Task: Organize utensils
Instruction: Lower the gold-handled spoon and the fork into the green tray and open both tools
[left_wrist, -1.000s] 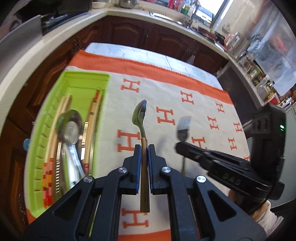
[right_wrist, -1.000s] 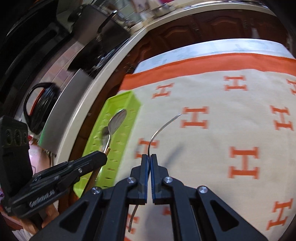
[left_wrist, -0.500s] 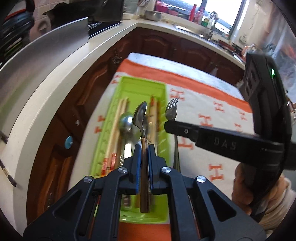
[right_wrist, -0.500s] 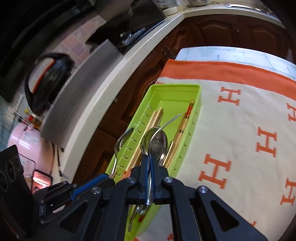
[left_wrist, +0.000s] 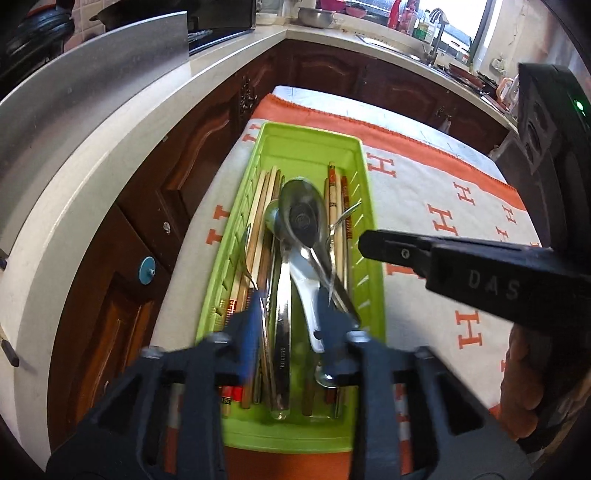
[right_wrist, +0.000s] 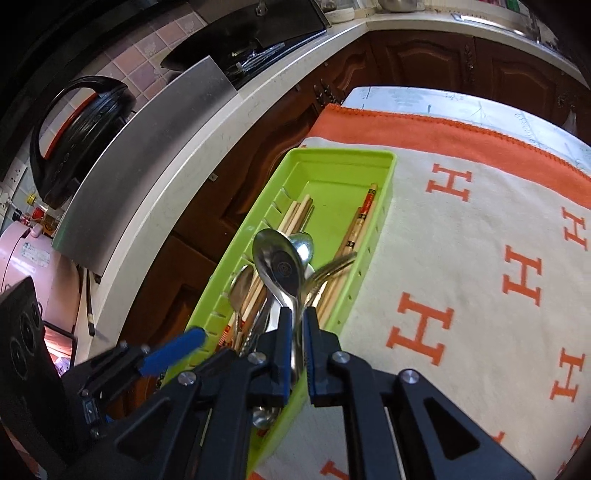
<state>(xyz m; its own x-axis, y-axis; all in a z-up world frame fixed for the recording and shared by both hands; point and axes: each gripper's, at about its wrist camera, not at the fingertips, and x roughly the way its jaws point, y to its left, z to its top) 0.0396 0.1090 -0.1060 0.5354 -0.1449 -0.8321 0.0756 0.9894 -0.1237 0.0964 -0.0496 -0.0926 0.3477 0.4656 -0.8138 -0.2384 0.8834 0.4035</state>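
Observation:
A lime-green tray (left_wrist: 310, 136) (right_wrist: 340, 153) lies at the left edge of the cloth. It holds chopsticks (left_wrist: 334, 192) (right_wrist: 364, 210), a big steel ladle spoon (left_wrist: 303, 218) (right_wrist: 277, 262) and other cutlery. My left gripper (left_wrist: 291, 317) (right_wrist: 173, 350) hangs open over the tray's near end. The wooden-handled spoon (right_wrist: 242, 284) lies loose in the tray on the left side. My right gripper (right_wrist: 297, 332) (left_wrist: 364, 242) is just above the tray's right wall, jaws slightly apart. The fork (right_wrist: 332, 266) (left_wrist: 345, 218), blurred, rests free in the tray by the chopsticks.
A cream cloth with orange H letters (right_wrist: 480, 280) covers the table to the right of the tray. A pale countertop (left_wrist: 122, 155) with dark wood cabinets (left_wrist: 207, 140) curves round the left and back. A hand (left_wrist: 524, 369) holds the right gripper.
Both grippers carried their pieces left over the tray and opened. The wooden-handled spoon and the fork have dropped out of the jaws into the tray.

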